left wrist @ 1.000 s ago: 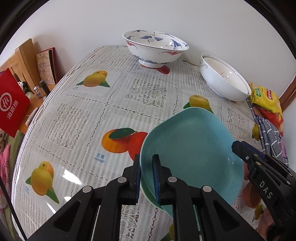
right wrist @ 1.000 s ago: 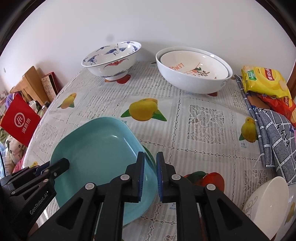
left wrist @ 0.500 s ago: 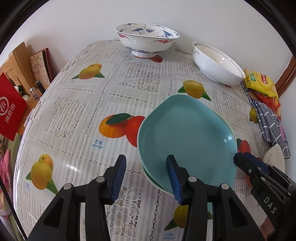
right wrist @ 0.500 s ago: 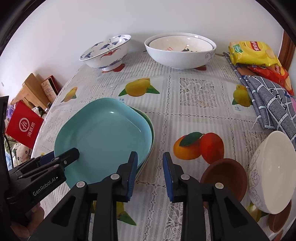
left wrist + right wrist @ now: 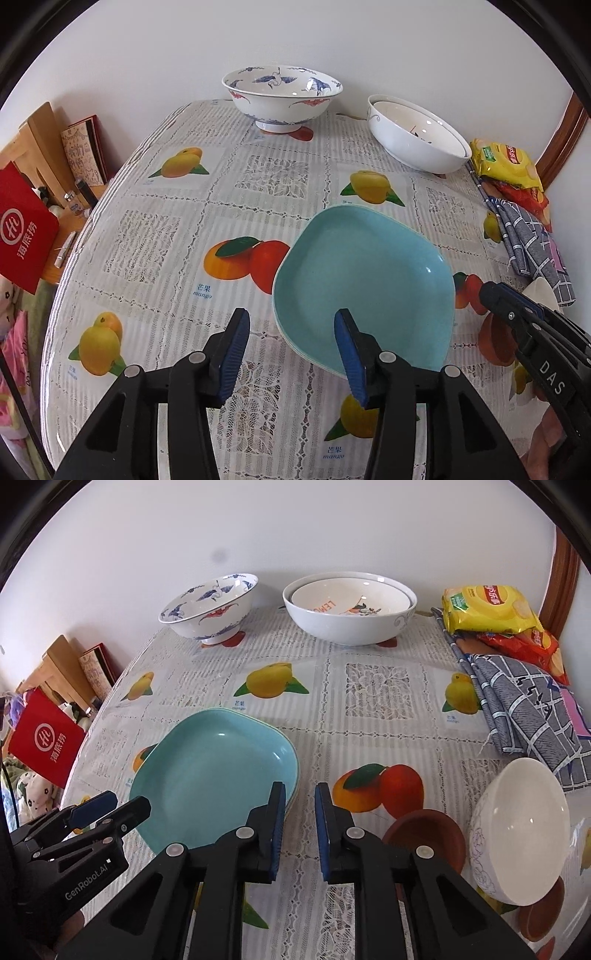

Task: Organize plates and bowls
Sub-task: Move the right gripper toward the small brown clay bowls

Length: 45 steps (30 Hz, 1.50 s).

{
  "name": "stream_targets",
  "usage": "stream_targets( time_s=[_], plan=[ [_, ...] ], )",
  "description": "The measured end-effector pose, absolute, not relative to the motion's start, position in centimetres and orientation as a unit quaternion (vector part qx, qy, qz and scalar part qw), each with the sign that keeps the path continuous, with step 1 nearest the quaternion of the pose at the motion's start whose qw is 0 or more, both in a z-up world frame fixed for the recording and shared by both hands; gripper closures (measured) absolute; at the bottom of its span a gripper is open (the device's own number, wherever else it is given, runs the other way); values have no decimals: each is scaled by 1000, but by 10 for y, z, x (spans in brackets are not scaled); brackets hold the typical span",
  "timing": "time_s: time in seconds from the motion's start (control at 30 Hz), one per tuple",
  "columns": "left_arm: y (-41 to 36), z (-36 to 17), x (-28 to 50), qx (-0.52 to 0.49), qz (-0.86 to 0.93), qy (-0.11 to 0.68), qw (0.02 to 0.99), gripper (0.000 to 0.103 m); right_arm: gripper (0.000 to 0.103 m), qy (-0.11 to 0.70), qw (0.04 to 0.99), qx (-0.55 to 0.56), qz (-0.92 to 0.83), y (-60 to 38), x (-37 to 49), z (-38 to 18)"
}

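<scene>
The surface (image 5: 373, 734) carries a lace-pattern cloth printed with fruit. On it, near the middle, lies a stack of teal plates (image 5: 218, 771), one nested on another, flat and free of both tools. At the far edge by the wall stand two white bowls (image 5: 351, 609), the smaller one nested inside the larger, and left of them a blue-and-red painted bowl (image 5: 210, 607) on its foot. At the near right a white bowl (image 5: 517, 830) lies tilted on its side, beside a brown dish (image 5: 424, 830). A folded checked cloth (image 5: 524, 705) and a yellow chip bag (image 5: 484, 609) lie along the right edge.

The left hand-held gripper (image 5: 291, 350) is released, its jaws wide apart over the near rim of the plates. The right hand-held gripper (image 5: 299, 827) is also released, with a narrower gap, just beside the right edge of the stack.
</scene>
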<state>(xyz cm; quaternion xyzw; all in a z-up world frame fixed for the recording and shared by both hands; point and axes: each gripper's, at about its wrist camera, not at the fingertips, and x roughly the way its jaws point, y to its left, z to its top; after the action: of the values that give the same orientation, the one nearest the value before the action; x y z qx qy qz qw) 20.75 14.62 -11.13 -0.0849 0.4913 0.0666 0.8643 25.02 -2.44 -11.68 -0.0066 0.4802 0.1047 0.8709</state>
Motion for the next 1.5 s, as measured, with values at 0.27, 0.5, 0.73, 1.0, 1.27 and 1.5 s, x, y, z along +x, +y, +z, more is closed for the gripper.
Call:
stream_targets(
  time_s=[0.27,0.5,0.73,1.0,1.27,1.5],
  plan=[
    [116,-75,189,-65,50,456,886,57,61,441,894,-2,83,-60,215,-80],
    [64,-47,175,-28,24,429,902,57,50,394,918,-14,32,-107,176,-49],
    [12,-30,158,-6,-11,409,912,57,45,373,927,7,-29,-163,145,-33],
    [-20,-34,153,-11,-20,411,911,57,45,378,922,29,-75,-218,118,-31],
    [-26,-47,155,-10,-5,418,909,58,39,401,910,38,-95,-254,109,-47],
    [-32,-64,171,-10,-9,441,897,58,41,421,900,35,-105,-274,114,-75]
  ],
)
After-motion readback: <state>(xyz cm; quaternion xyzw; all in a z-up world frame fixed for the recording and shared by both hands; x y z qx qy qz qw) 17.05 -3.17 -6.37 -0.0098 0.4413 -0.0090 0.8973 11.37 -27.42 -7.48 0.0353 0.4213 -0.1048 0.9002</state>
